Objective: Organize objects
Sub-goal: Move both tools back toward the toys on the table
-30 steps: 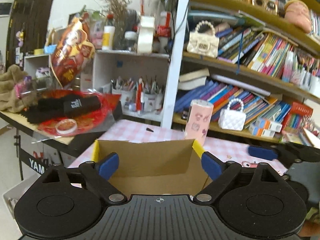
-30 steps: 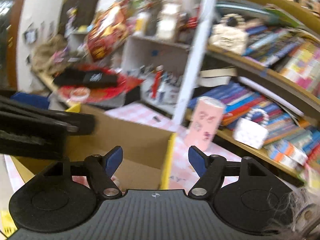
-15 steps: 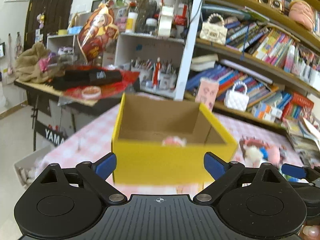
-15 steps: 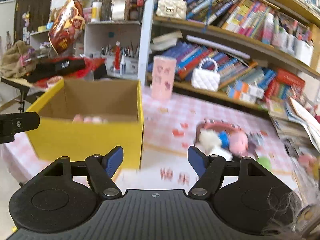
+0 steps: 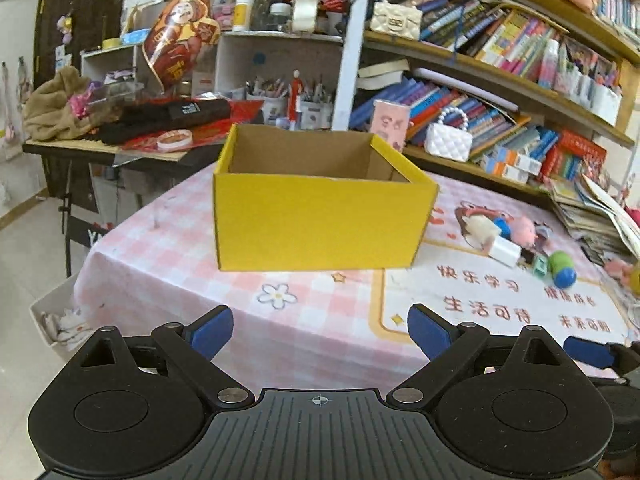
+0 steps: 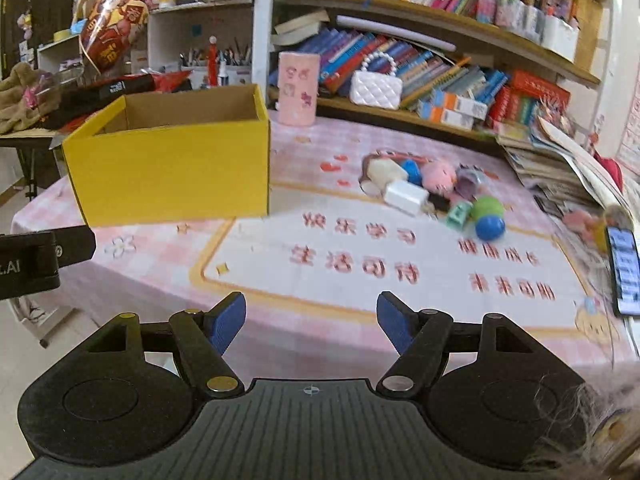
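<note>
A yellow cardboard box (image 5: 320, 220) stands open on the pink checked tablecloth (image 5: 168, 256); it also shows in the right wrist view (image 6: 172, 176). To its right lies a heap of small toys (image 6: 436, 188): a white block, a pink plush, a green and blue egg (image 6: 488, 216). The heap also shows in the left wrist view (image 5: 516, 240). My left gripper (image 5: 320, 330) is open and empty, held back from the table's near edge in front of the box. My right gripper (image 6: 311, 322) is open and empty, above the near edge of the table.
A pink cylinder (image 6: 298, 88) stands behind the box. Bookshelves (image 6: 440, 64) with a white handbag (image 6: 376, 88) line the back. A stack of magazines (image 6: 560, 160) and a phone (image 6: 624, 268) lie at the right. A cluttered side table (image 5: 120, 128) stands at the left.
Both grippers have pulled back from over the box to the table's near edge. The box now looks farther off and its inside is hidden. Both stay open.
</note>
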Tool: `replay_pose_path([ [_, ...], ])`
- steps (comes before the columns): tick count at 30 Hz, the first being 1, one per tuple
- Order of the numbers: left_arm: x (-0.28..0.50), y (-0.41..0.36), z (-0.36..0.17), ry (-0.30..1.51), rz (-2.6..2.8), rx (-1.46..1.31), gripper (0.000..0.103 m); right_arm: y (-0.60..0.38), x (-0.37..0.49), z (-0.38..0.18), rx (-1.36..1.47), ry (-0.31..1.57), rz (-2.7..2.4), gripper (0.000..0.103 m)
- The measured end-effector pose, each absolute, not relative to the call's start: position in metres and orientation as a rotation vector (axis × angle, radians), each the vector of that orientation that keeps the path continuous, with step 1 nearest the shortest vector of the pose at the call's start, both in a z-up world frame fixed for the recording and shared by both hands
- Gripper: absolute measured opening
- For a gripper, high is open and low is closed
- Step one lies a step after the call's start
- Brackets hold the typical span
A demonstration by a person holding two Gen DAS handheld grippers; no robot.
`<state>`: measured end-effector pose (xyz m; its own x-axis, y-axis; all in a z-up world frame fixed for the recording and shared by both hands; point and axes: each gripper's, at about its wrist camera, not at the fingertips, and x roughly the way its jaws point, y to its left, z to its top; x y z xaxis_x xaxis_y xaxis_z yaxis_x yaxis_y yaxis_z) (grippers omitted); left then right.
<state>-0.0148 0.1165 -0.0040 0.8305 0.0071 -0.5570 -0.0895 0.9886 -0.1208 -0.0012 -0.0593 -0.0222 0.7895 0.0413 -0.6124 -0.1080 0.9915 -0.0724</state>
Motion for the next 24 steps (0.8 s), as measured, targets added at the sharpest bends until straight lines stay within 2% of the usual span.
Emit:
replay_pose_path([
  [24,-0.025,0.049,-0.015,0.641,-0.210,0.024,0.096,-0.118,-0.047,-0.028,-0.002,0.681,-0.160,0.070],
])
